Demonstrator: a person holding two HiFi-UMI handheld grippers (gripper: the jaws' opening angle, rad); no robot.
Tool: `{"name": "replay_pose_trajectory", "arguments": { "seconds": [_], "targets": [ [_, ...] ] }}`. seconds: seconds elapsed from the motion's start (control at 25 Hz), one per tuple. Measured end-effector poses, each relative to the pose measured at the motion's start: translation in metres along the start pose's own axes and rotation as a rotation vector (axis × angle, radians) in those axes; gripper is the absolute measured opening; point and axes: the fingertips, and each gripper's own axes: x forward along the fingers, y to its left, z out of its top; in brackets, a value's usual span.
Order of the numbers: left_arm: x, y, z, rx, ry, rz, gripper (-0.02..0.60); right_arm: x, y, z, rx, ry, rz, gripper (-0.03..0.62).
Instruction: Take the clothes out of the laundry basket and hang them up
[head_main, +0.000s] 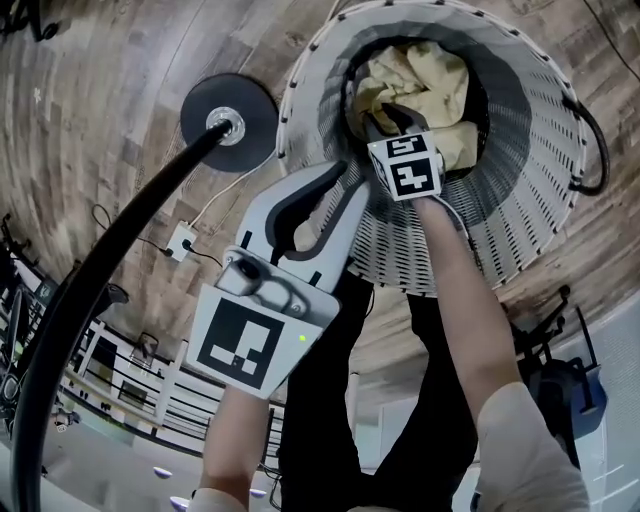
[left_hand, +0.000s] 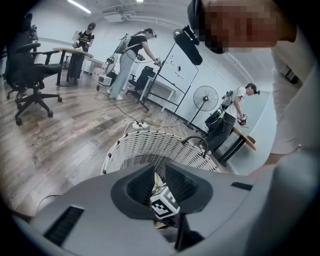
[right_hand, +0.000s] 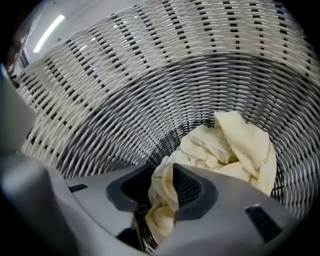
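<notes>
A white wicker laundry basket stands on the wooden floor, with a crumpled pale yellow cloth at its bottom. My right gripper reaches deep inside, its marker cube facing up. In the right gripper view a fold of the yellow cloth lies between the parted jaws of my right gripper, and I see no pinch on it. My left gripper hovers over the basket's near rim. In the left gripper view it is open and holds nothing. The basket and the right gripper's cube show through its gap.
A round black stand base with a curved black pole sits left of the basket. A white power strip with a cable lies near it. An office chair, a fan, tables and several people stand farther off.
</notes>
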Motion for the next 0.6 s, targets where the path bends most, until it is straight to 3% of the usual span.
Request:
{"name": "replay_pose_trajectory", "arguments": {
  "seconds": [0.6],
  "targets": [
    [-0.003,0.001,-0.006,-0.007,0.029,-0.032,0.074,0.030,-0.007,-0.018,-0.026,0.062,-0.044,0.110]
  ]
}}
